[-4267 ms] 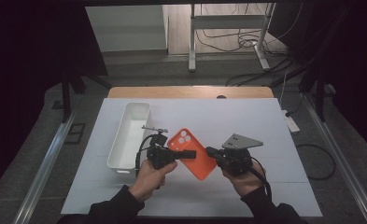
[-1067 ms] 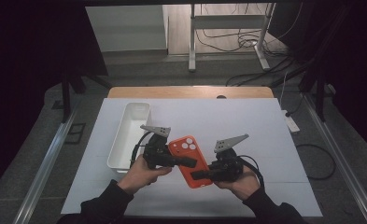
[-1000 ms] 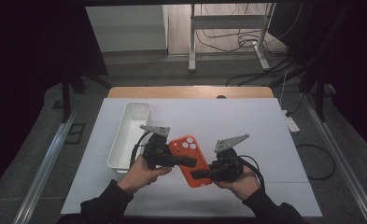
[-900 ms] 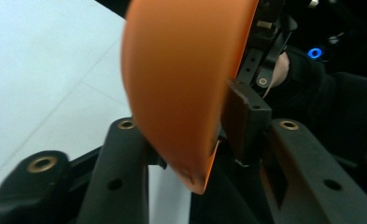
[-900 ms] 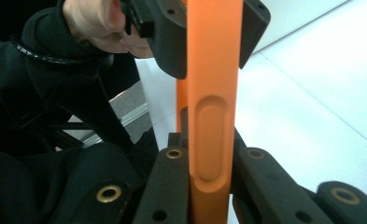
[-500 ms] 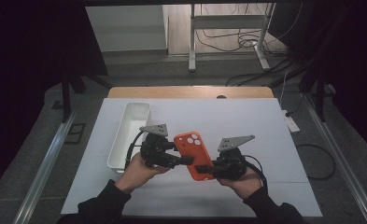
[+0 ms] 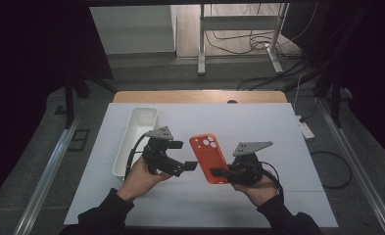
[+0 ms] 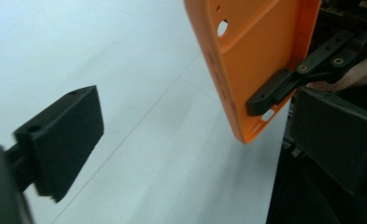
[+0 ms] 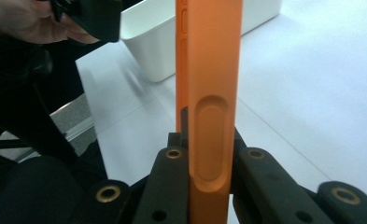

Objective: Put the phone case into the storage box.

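An orange phone case (image 7: 207,155) hangs above the white table, held by its lower end in my right gripper (image 7: 218,172), which is shut on it. In the right gripper view the case (image 9: 209,93) stands edge-on between the closed jaws of the right gripper (image 9: 209,161). My left gripper (image 7: 184,155) sits just left of the case; its jaws have just been opening and now stand wide apart. In the left gripper view the case (image 8: 260,60) is ahead at the right, beyond the pads (image 8: 59,140), and neither pad touches it.
A long white tray (image 7: 133,137) lies on the table left of my left hand; its corner (image 9: 172,51) appears behind the case in the right gripper view. The white tabletop (image 7: 258,122) stretches behind the hands. A wooden table edge (image 7: 200,96) runs along the far side.
The left gripper has let go of the orange case and its jaws have spread wide. The case has shifted slightly right and now hangs from the right gripper alone.
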